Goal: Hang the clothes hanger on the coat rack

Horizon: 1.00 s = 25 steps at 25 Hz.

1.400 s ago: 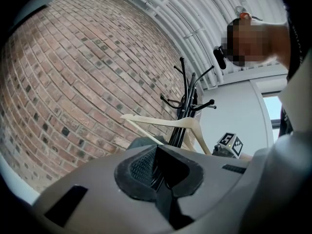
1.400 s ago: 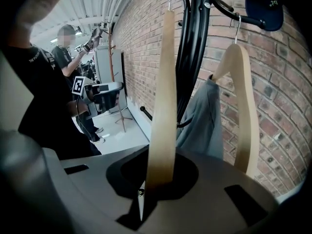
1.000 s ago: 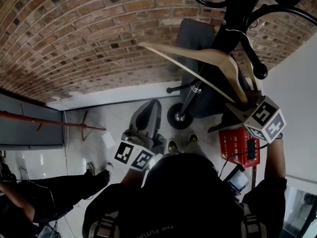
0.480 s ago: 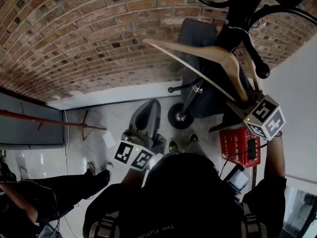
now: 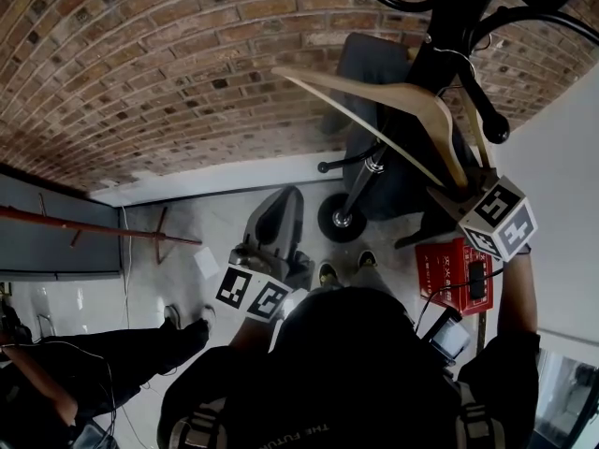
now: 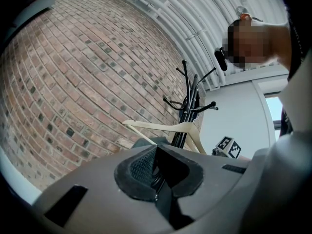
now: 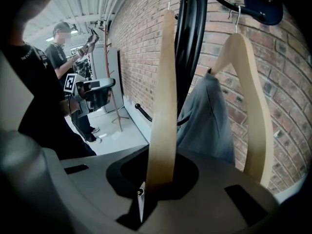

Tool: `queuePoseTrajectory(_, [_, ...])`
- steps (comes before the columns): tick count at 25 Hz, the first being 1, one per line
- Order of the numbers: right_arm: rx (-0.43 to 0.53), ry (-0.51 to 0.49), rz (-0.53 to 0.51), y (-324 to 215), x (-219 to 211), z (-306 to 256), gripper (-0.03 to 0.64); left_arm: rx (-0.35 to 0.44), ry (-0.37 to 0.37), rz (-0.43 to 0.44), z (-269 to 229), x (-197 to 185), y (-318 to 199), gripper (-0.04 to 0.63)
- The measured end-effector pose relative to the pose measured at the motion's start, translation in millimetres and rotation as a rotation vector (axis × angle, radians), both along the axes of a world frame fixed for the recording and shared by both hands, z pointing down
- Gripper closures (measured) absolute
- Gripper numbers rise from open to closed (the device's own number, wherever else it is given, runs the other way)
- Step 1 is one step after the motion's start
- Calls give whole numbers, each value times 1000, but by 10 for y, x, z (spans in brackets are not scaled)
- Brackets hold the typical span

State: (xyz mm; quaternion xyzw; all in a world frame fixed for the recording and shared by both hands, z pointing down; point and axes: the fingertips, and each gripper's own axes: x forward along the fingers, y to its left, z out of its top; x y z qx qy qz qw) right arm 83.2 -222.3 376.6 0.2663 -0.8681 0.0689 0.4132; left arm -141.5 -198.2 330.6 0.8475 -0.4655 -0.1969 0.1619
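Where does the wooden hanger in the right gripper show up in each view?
Head view: hanger upper right, above the right gripper.
Left gripper view: hanger centre, low against the coat rack.
Right gripper view: hanger rising up the middle from the jaws clamped on it.
Shared landmark: the black coat rack.

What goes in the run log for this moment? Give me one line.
right gripper: shut on wooden hanger | wooden hanger: raised against coat rack, hook seating unclear | left gripper: shut, empty
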Motion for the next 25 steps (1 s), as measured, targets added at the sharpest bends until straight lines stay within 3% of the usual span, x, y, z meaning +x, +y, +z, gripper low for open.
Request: queuePoseTrajectory(25, [171, -50, 81, -148, 2, -212, 544, 10, -5, 19, -84, -1, 24, 575])
